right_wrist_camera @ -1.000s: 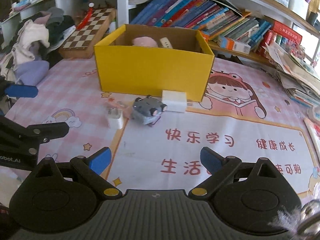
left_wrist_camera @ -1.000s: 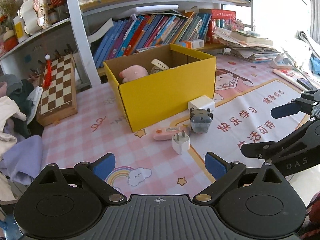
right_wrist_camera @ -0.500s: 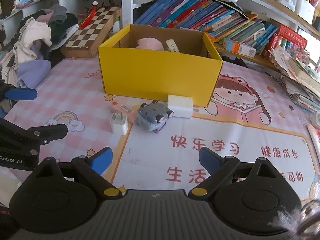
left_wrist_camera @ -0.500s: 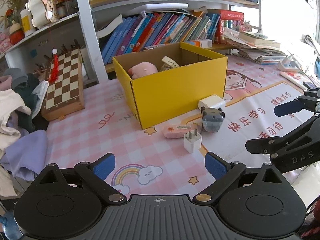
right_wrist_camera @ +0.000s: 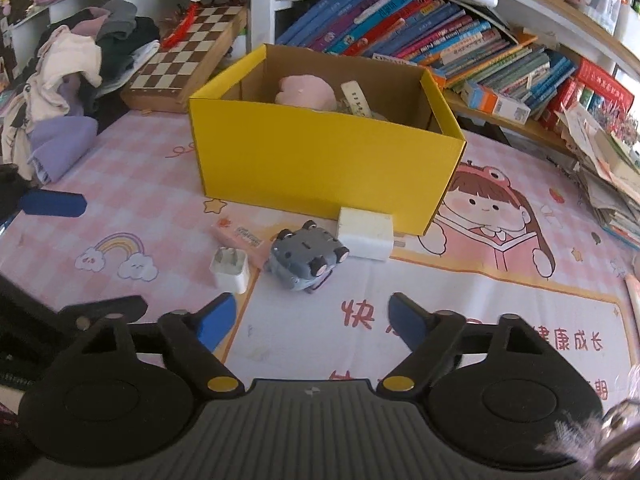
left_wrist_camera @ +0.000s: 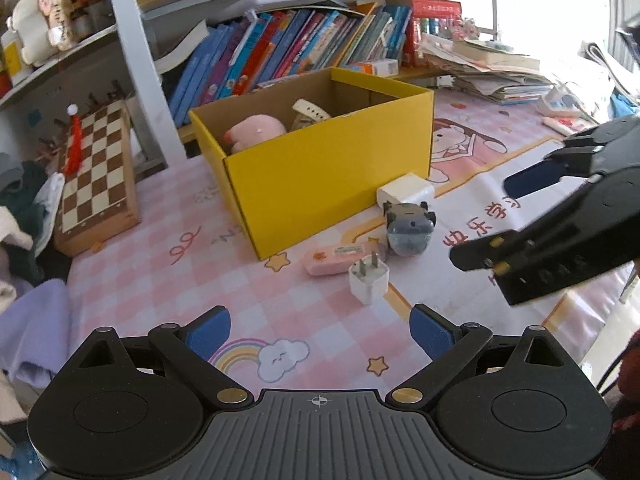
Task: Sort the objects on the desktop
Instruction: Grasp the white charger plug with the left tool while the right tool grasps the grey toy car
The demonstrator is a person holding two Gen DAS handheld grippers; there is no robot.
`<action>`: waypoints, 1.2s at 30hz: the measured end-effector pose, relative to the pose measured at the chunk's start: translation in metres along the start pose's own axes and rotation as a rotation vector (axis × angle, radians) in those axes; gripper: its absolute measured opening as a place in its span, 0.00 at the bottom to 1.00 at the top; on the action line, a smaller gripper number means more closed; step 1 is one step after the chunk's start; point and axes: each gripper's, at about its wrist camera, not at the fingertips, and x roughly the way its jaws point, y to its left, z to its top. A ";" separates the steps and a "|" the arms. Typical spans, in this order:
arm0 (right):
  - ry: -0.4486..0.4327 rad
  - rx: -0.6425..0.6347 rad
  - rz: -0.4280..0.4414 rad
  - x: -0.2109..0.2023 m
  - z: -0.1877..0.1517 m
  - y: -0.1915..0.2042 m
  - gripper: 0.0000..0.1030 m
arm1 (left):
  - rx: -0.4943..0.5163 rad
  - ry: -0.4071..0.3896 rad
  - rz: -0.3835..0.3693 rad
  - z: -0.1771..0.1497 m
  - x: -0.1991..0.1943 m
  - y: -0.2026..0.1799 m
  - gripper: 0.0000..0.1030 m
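Grey toy car [right_wrist_camera: 306, 261] lies upturned, probably — right gripper [right_wrist_camera: 310, 322], fingers spread like the left gripper [left_wrist_camera: 320, 330], should straddle its body squarely.

Black ribbed tongs [left_wrist_camera: 320, 332] with 2 blue pads [left_wrist_camera: 208, 330] and brass screws [left_wrist_camera: 404, 394].

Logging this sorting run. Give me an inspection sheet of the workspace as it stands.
Surface: pink checked desk mat, printed cartoon girl.
Job's things: yellow box holding a pink plush and a watch strap; outside it, large white charger, grey toy, small white plug, pink eraser.
Clutter: chessboard, clothes pile, paper stack.
Grippers: left gripper open, empty; right gripper open, empty.
Cables: nothing seen.
Surroundings: bookshelf.
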 end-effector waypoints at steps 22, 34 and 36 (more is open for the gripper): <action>0.086 -0.012 0.123 0.062 0.028 -0.019 0.65 | 0.032 0.062 -0.018 0.013 0.040 -0.015 0.92; 0.080 -0.057 0.190 0.080 0.034 -0.021 0.58 | 0.030 0.109 -0.052 0.021 0.069 -0.026 0.56; 0.081 -0.068 0.201 0.082 0.034 -0.022 0.58 | 0.021 0.117 -0.049 0.023 0.073 -0.027 0.55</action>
